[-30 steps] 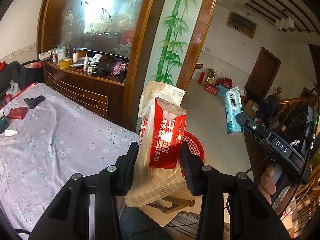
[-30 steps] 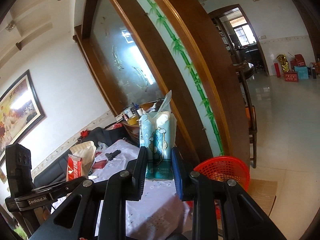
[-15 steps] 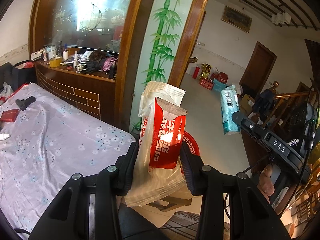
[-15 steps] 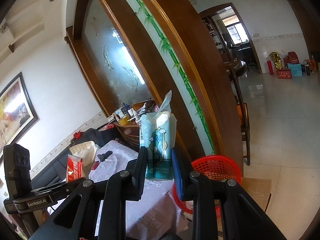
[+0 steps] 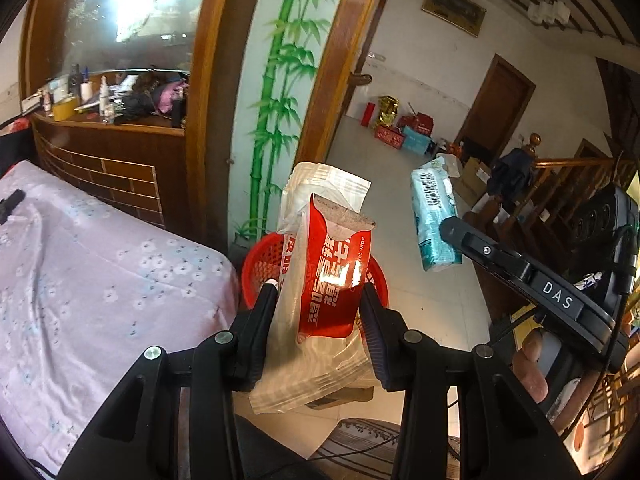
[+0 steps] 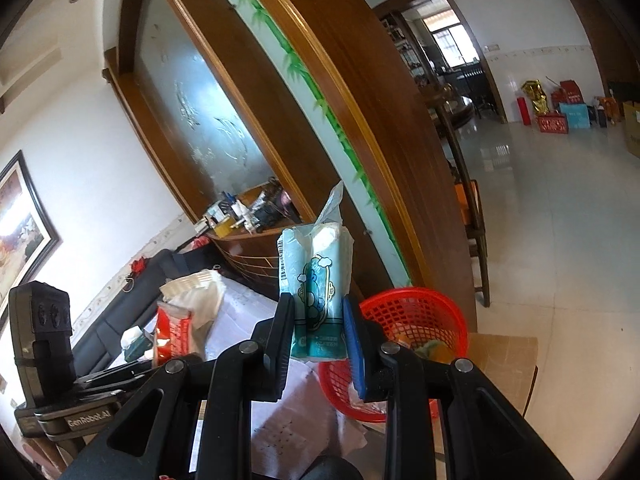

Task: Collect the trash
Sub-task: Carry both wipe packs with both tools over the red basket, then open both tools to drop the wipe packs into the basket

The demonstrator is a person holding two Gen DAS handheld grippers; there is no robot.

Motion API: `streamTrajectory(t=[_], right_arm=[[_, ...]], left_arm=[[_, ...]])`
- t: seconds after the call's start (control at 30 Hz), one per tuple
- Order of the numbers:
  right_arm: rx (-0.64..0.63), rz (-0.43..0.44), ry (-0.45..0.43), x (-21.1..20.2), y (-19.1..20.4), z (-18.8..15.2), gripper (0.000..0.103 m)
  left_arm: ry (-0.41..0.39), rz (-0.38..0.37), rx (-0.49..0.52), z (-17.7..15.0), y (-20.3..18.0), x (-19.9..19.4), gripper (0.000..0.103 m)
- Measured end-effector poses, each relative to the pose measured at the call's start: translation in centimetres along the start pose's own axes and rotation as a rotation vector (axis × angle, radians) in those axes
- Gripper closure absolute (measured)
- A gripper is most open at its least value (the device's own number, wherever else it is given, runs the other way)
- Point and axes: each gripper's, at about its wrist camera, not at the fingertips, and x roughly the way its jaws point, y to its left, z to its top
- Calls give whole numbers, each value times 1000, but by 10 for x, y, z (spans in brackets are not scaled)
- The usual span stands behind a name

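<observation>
My left gripper point(image 5: 318, 300) is shut on a red wet-wipe packet point(image 5: 334, 272) together with a white wrapper point(image 5: 316, 196), held upright in front of the red mesh basket point(image 5: 260, 264). My right gripper point(image 6: 318, 312) is shut on a light blue tissue pack point(image 6: 316, 280), held upright just left of the basket point(image 6: 416, 320), which holds some trash. The blue pack also shows in the left wrist view point(image 5: 434, 216), and the red packet in the right wrist view point(image 6: 172, 332).
A table with a pale floral cloth point(image 5: 80, 272) lies to the left of the basket. A wooden partition with a bamboo panel point(image 5: 276, 80) stands behind it. A wooden chair point(image 6: 472, 232) and cardboard point(image 6: 504, 364) are near the basket. Tiled floor point(image 6: 560, 220) stretches beyond.
Both grippers have moved toward the red basket with their loads. The basket now shows larger and lower in both views; the table has slid off to the left.
</observation>
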Motion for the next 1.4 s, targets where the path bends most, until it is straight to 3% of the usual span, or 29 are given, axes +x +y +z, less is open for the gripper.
streamTrajectory(t=[0.37, 0.7, 1.2, 1.3, 1.37, 1.4], right_arm=[[67, -45, 61, 27, -31, -4, 77], [98, -57, 100, 46, -49, -3, 77], [142, -65, 135, 68, -70, -4, 74], [160, -85, 143, 73, -74, -5, 63], [177, -83, 151, 73, -76, -7, 55], [194, -76, 152, 73, -78, -7, 49]], left_arm=[[90, -36, -3, -1, 6, 60, 62], [146, -23, -16, 4, 13, 106, 62], [190, 1, -13, 2, 12, 133, 62], [182, 7, -22, -1, 17, 135, 52], [160, 5, -30, -3, 20, 129, 33], [145, 5, -30, -4, 20, 125, 31]])
